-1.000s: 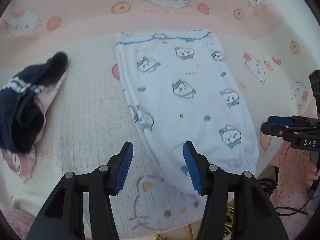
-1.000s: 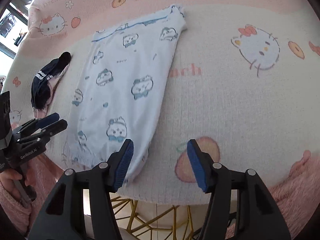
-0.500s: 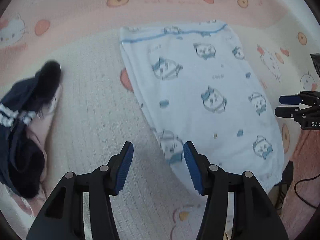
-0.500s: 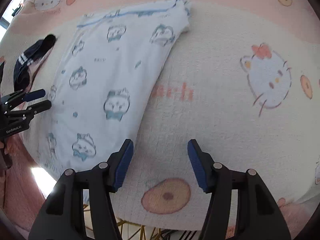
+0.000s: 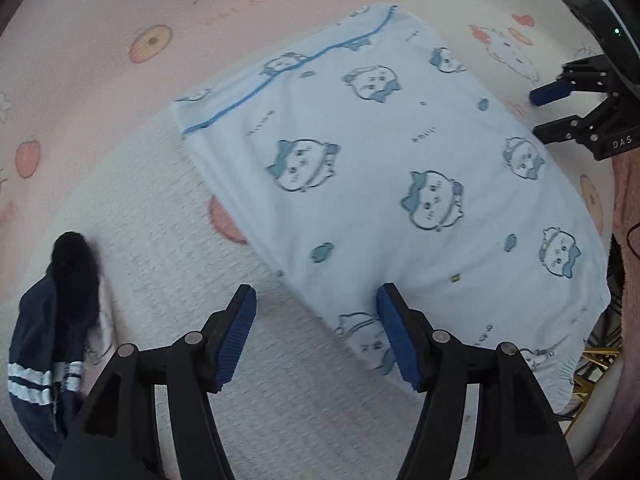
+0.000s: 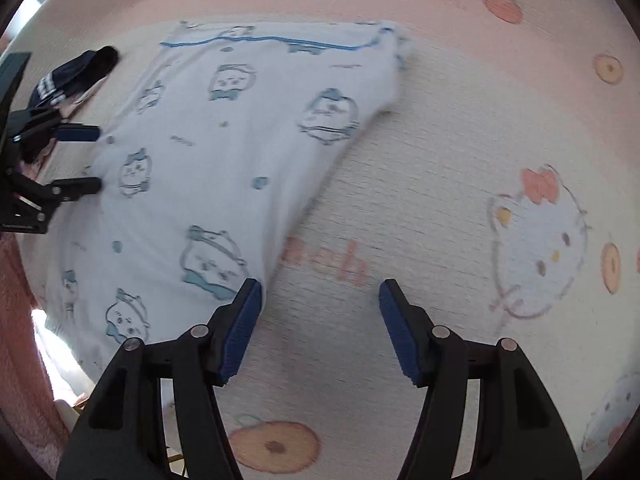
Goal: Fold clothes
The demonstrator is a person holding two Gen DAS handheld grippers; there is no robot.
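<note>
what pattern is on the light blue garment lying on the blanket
Cartoon cat faces with blue bows on the pale blue folded garment, clearest in the left wrist view.

Right wrist view is motion-smeared throughout: cat prints on the light blue pants (image 6: 224,168) and the pink lettering on the blanket (image 6: 440,208) at centre are soft, the letters unreadable. Pants' lower end at lower left of that frame washes out in glare; hem line cannot be told. Left wrist view: right gripper (image 5: 560,110) at upper right is cut by the frame edge, body only partly seen. Dark navy garment (image 5: 52,320) at lower left runs off the edge and behind the left gripper (image 5: 316,332); its kind cannot be told. Small printed words on the pants too small to read.
</note>
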